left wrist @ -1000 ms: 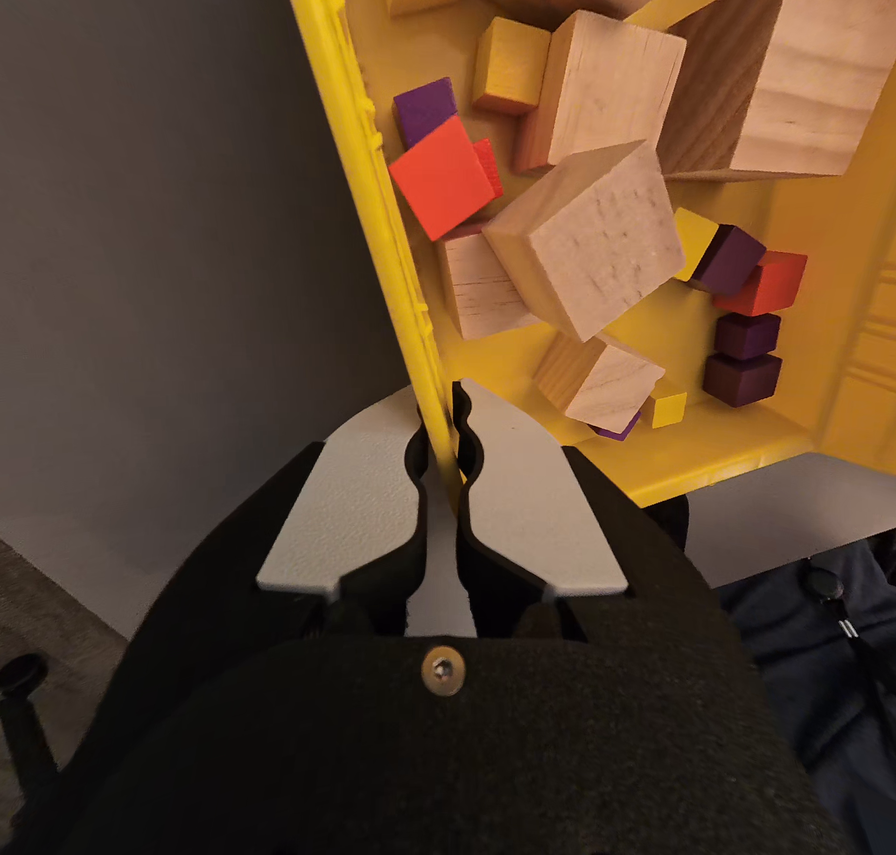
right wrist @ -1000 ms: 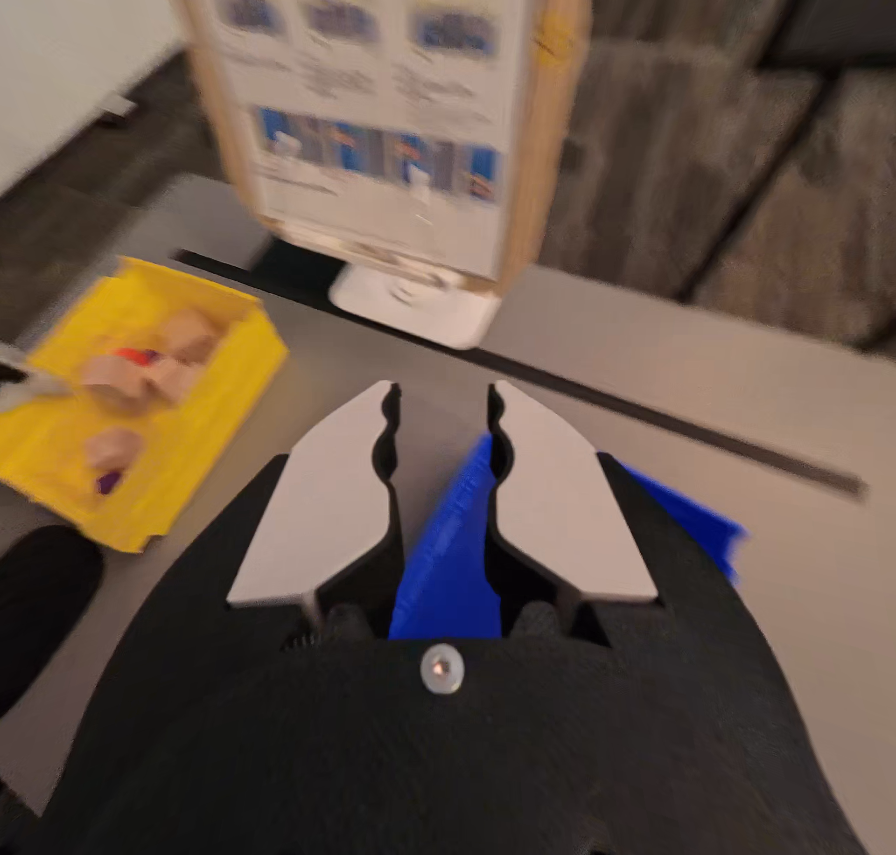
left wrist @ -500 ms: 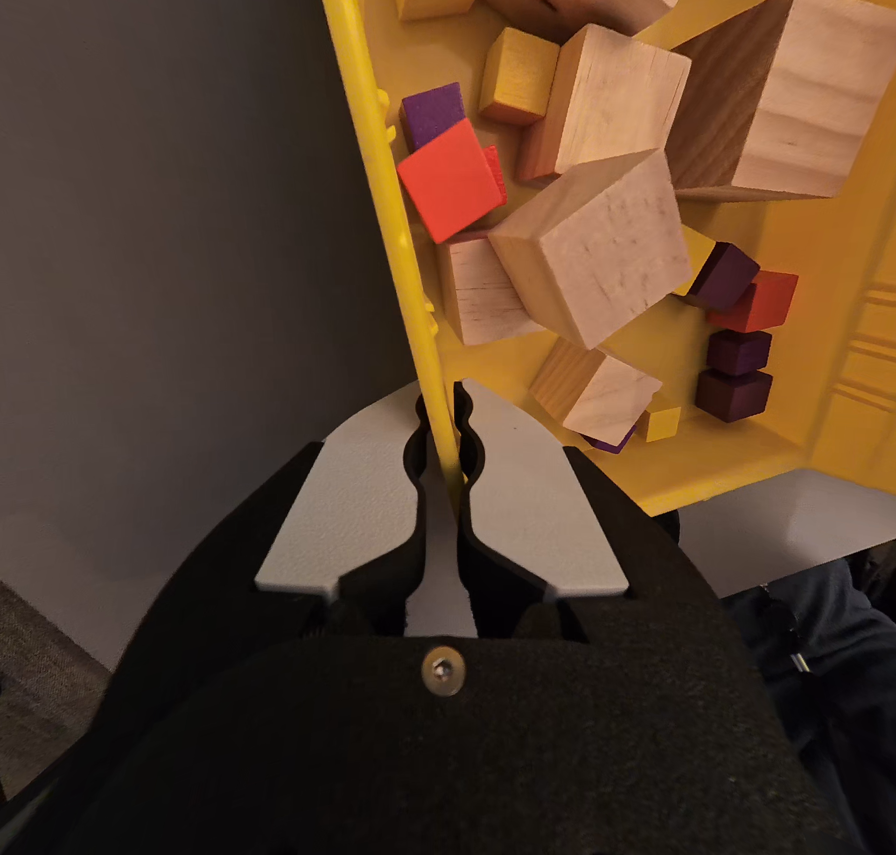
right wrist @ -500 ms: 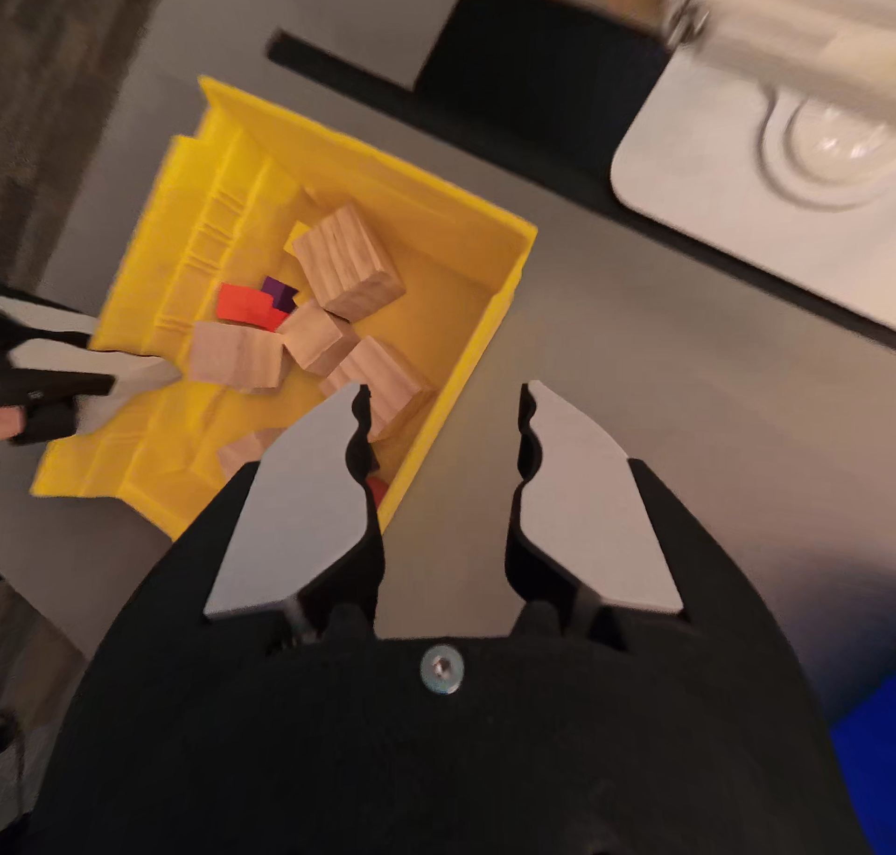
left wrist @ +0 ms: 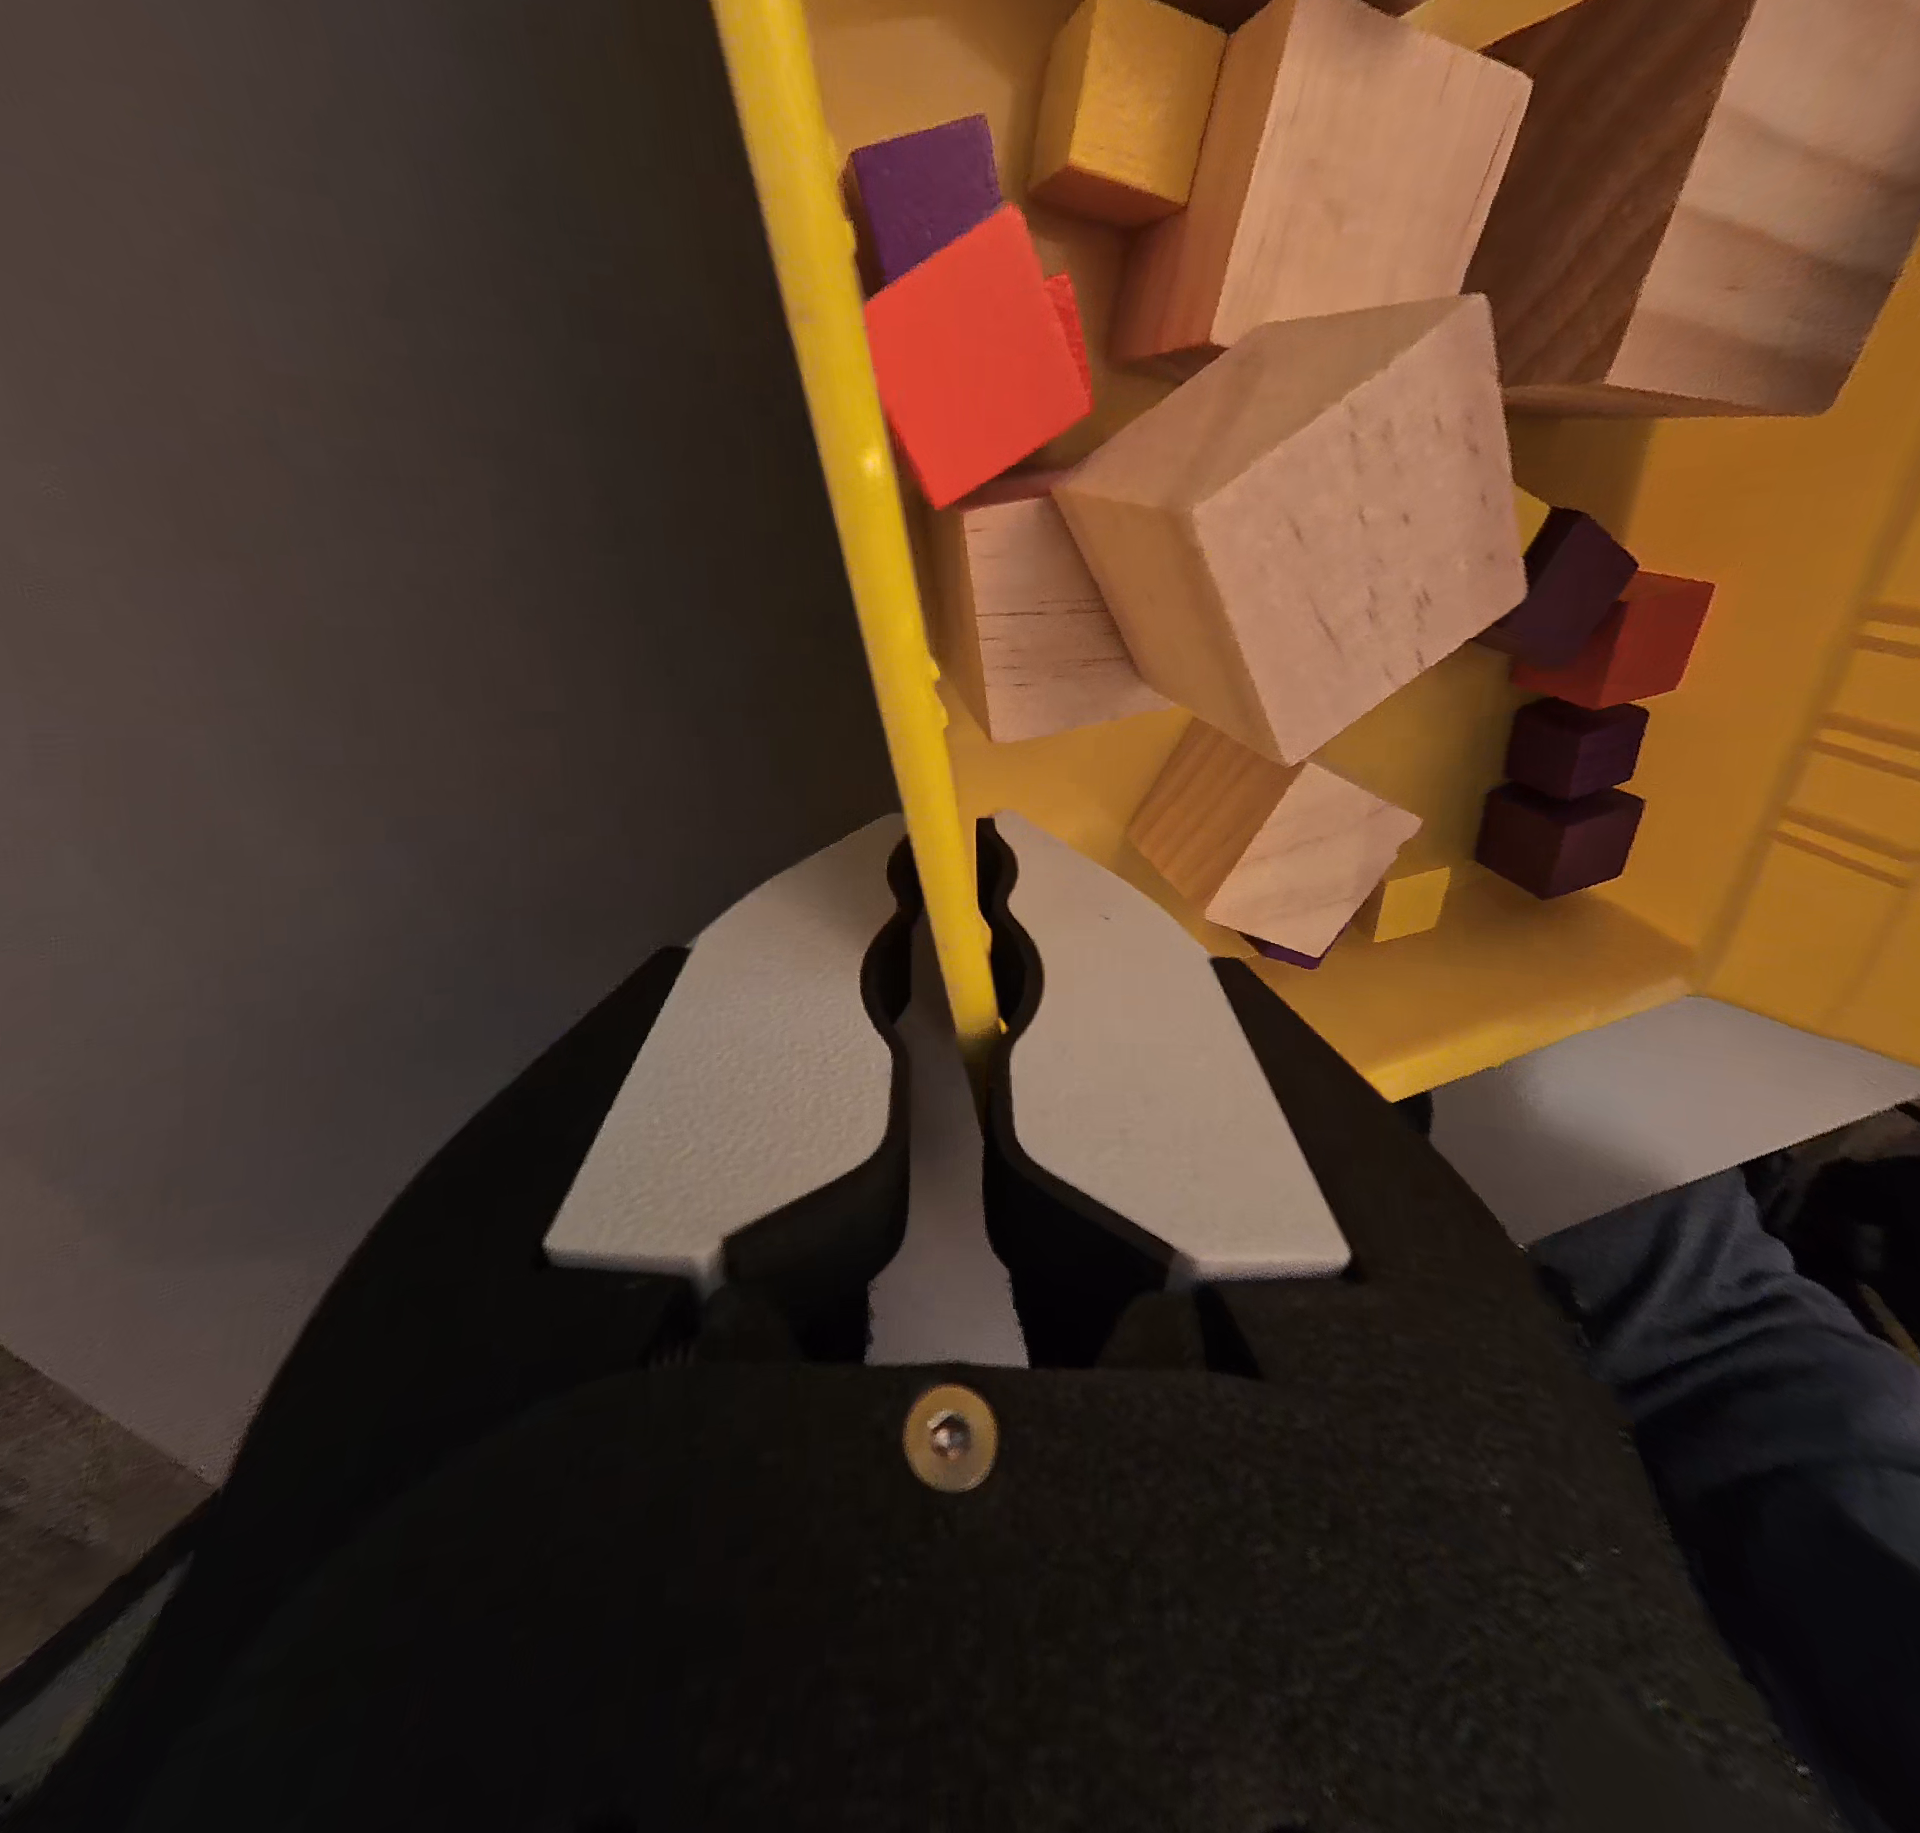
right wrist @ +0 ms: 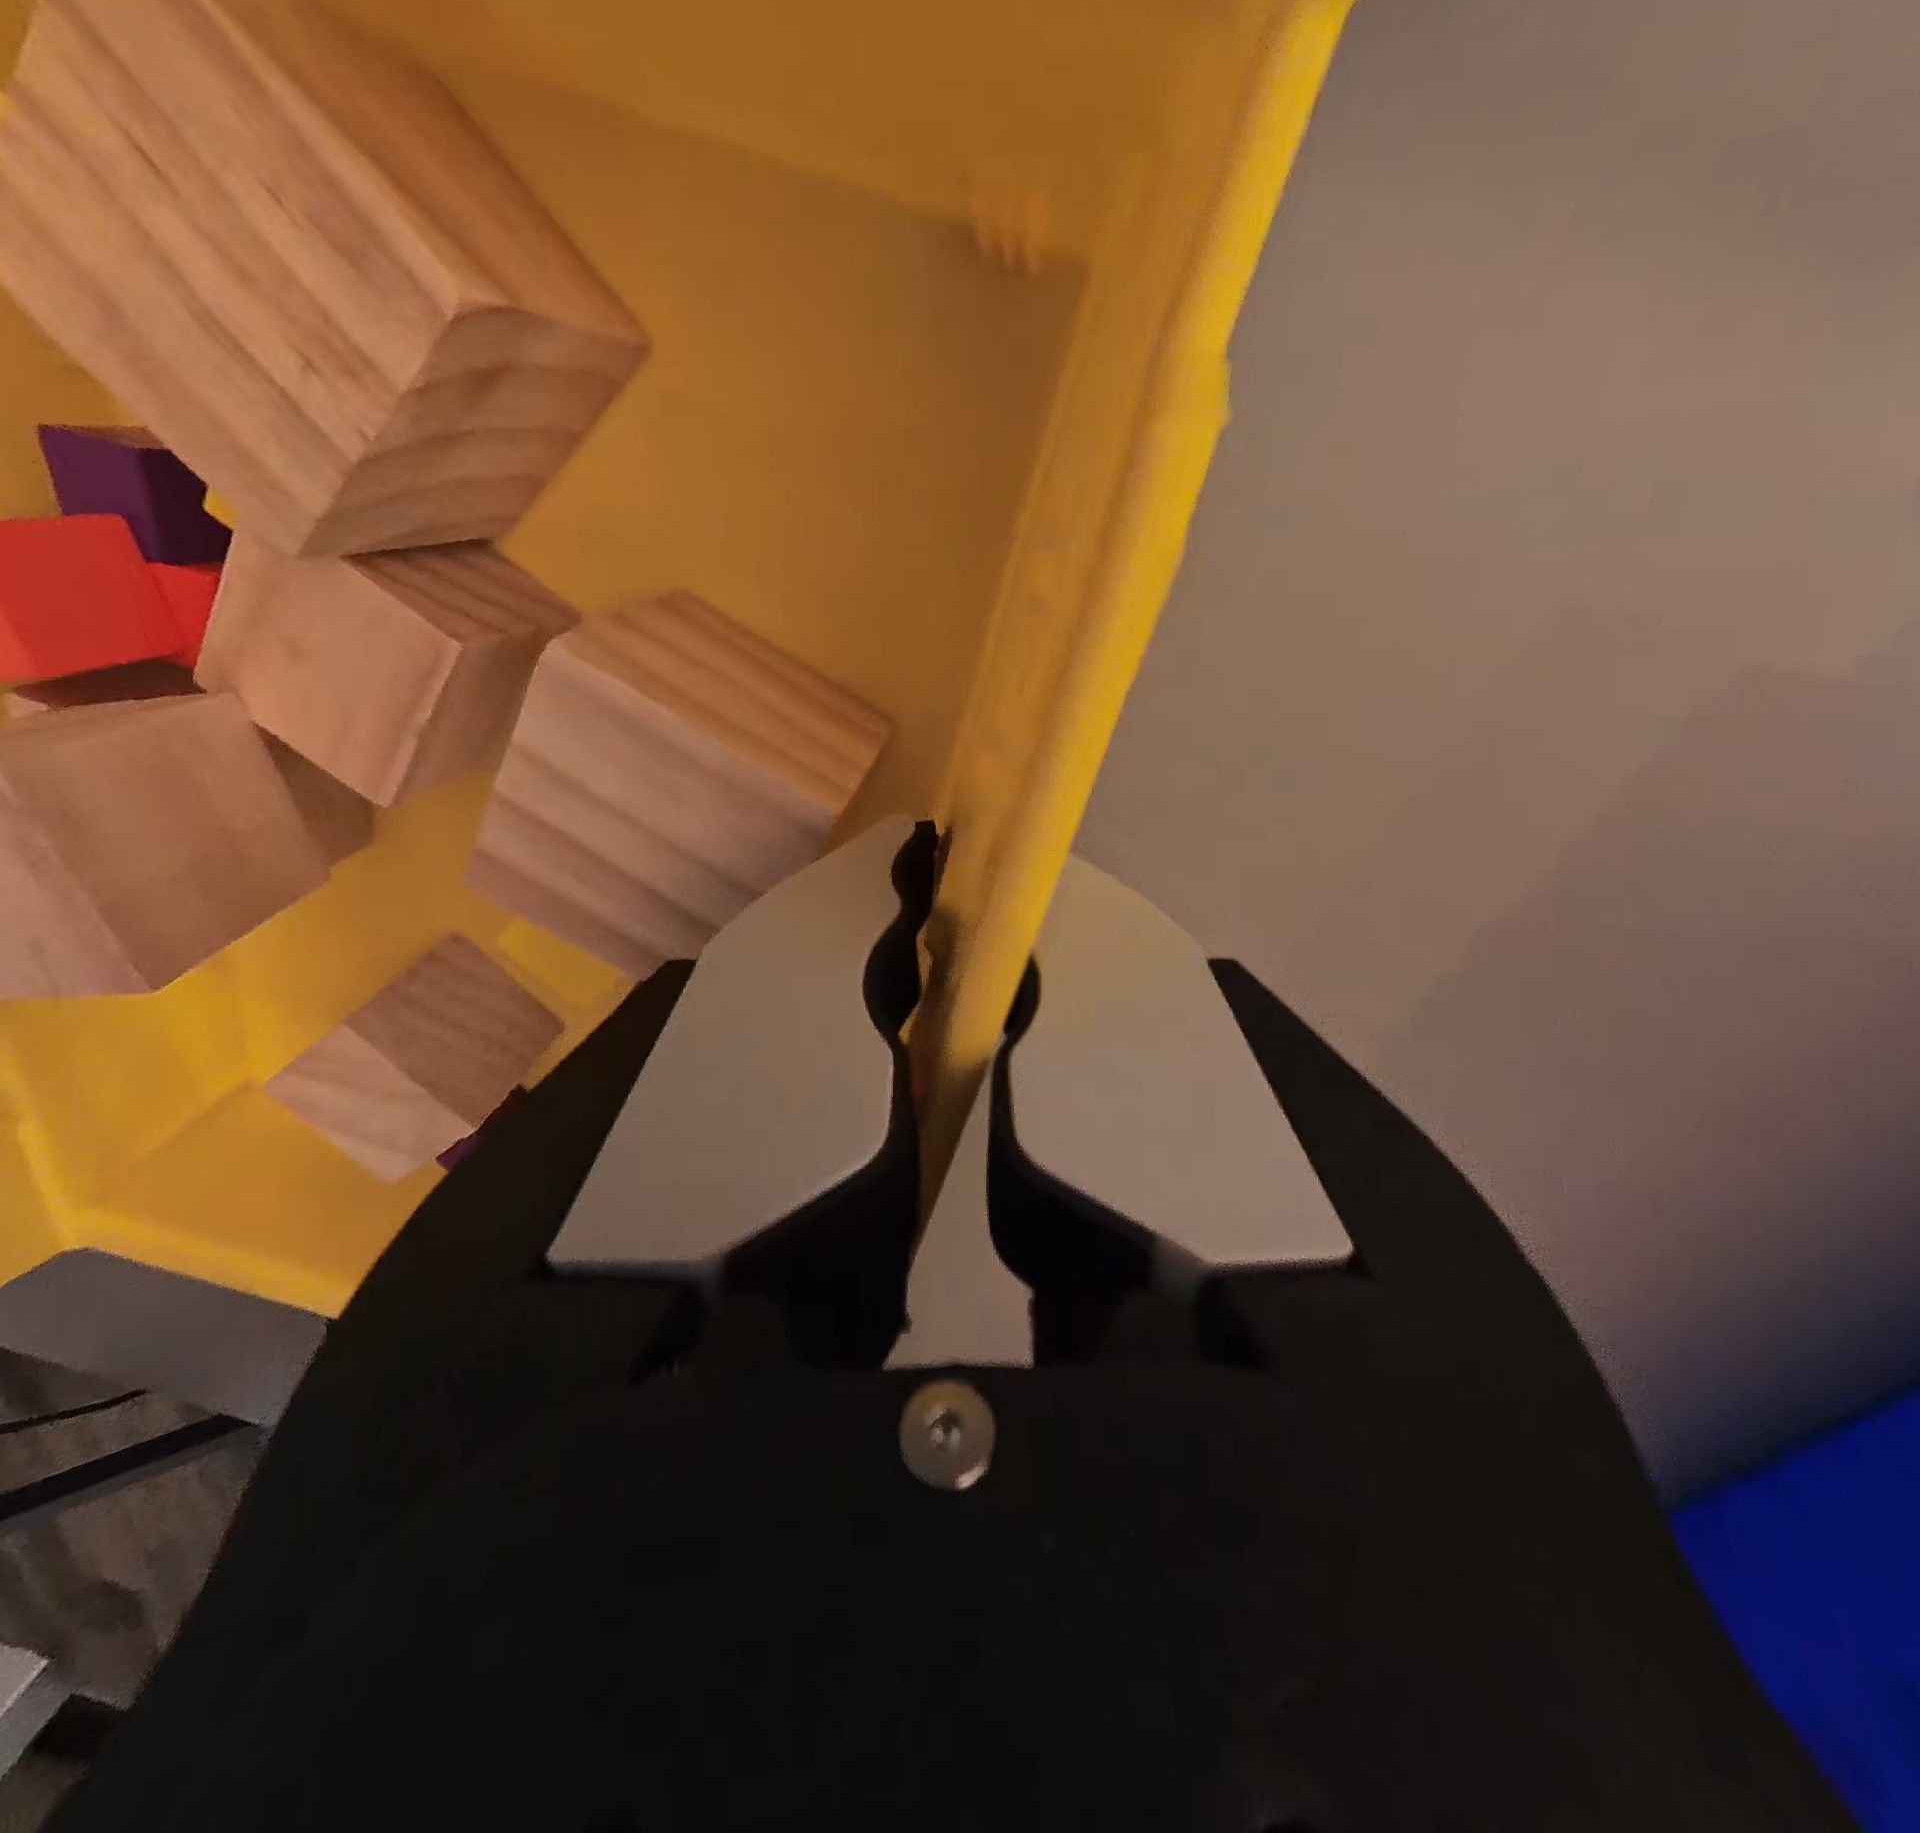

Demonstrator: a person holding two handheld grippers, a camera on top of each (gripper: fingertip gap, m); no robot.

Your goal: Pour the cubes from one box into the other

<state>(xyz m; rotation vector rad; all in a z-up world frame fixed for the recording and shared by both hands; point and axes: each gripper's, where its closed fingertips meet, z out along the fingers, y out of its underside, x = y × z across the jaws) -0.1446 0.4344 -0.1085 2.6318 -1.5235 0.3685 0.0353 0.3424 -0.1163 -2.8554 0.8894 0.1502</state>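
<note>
The left gripper was clamped on the side wall of the yellow box, its two fingers pressed against either face of the thin rim. Inside lay a jumble of cubes: large plain wooden ones, a red one against the gripped wall beside a purple one, and small dark purple ones near the box's corner. A grey tabletop showed below the box.

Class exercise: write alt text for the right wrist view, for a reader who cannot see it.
The right gripper is shut on one side wall of a yellow box holding plain wooden cubes with small red and purple ones. A corner of the blue box shows at lower right.
</note>
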